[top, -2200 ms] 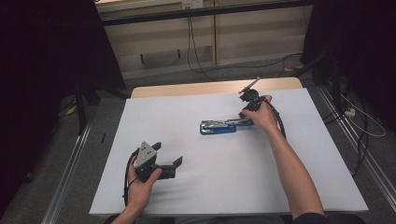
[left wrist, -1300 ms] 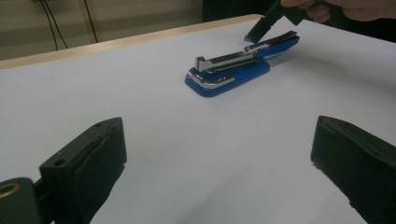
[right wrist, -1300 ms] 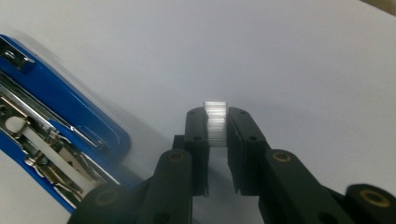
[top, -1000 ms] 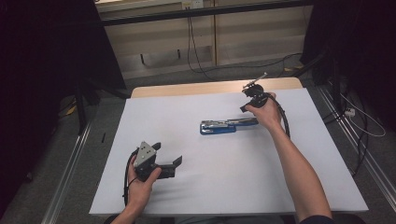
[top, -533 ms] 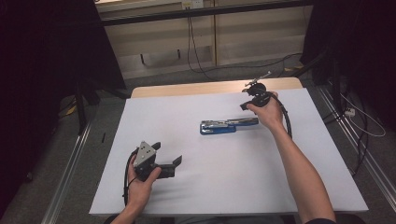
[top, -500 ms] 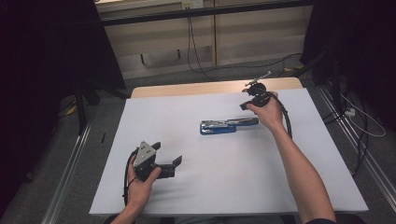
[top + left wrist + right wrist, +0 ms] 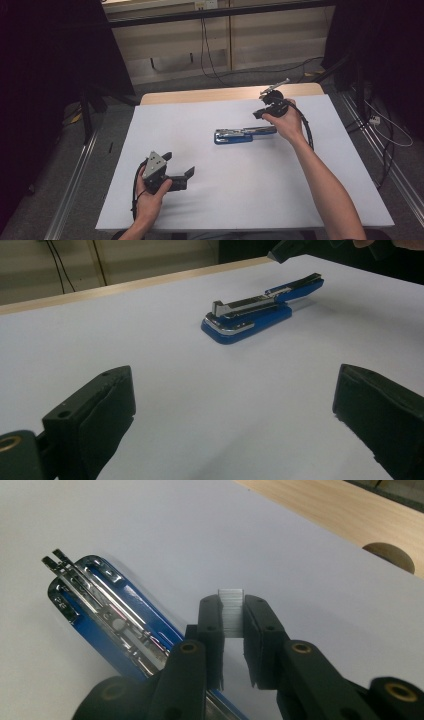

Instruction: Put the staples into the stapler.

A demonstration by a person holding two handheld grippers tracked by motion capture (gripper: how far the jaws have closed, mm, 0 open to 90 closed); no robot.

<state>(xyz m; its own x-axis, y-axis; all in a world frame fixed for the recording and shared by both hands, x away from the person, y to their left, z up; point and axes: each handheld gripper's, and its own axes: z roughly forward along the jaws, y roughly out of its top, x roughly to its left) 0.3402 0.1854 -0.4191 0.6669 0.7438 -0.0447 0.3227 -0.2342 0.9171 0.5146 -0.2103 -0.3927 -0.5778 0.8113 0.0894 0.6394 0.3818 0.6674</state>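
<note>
Clamping staple strip (image 7: 231, 611), right gripper (image 7: 232, 630) above open blue stapler (image 7: 244, 134); left gripper (image 7: 235, 415) released, well apart.

The right gripper (image 7: 260, 113), clamped on a strip of staples (image 7: 231, 616), has been raised slightly and shifted toward 1 o'clock, away from the open blue stapler (image 7: 243, 134), since the earliest picture.

The high camera looks forward and down over the whole white bench (image 7: 300, 200). The left tool's camera sits low, facing across it toward the blue stapler (image 7: 260, 315); the right tool's camera hangs close above that same stapler (image 7: 115, 630).
</note>
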